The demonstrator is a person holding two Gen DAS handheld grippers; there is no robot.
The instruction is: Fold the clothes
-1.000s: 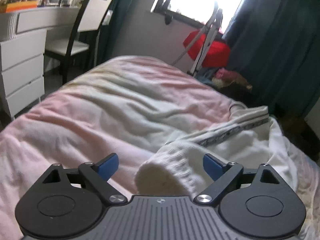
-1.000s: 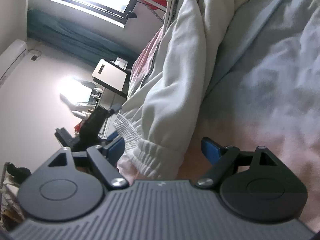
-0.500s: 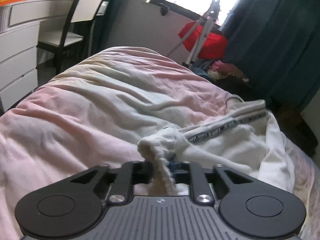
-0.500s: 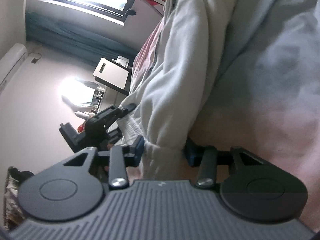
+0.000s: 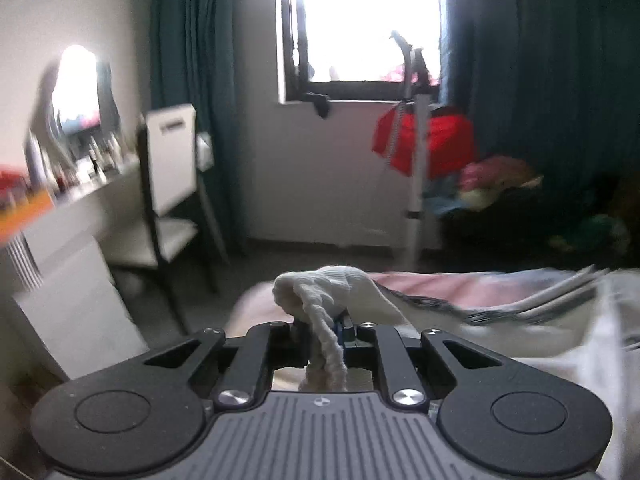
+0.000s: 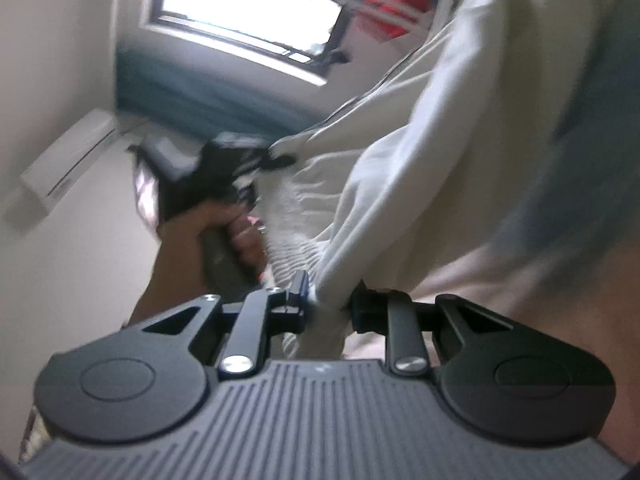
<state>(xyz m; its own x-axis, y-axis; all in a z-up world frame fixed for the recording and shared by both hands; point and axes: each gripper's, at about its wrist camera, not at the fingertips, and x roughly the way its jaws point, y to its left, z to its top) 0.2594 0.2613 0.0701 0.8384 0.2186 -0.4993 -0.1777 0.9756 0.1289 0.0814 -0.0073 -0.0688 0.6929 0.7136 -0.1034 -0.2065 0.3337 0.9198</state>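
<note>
Gripping and lifting, the opening step of the fold. Left gripper (image 5: 325,330) pinched narrow on the ribbed cuff (image 5: 320,292) of the white sweatpants (image 5: 552,320), the cuff bunching up between the pads and poking out above them. Right gripper (image 6: 329,307) closing on another white fold of the same garment (image 6: 400,168), cloth plainly filling the gap between the pads. In the right wrist view, hand (image 6: 224,232) carrying the left gripper (image 6: 224,168) just beside the ribbed edge. Sweatpants trailing from both grips down onto the pink bed cover (image 5: 460,284), near its foot edge facing the window (image 5: 360,20), most of the cloth lying toward the right side. Next, probably: drawing the two held ends apart to flatten the garment, then laying it over itself along the bed. Calling for even tension and matched height, with neither grip slipping off the stretchy cuff.
</note>
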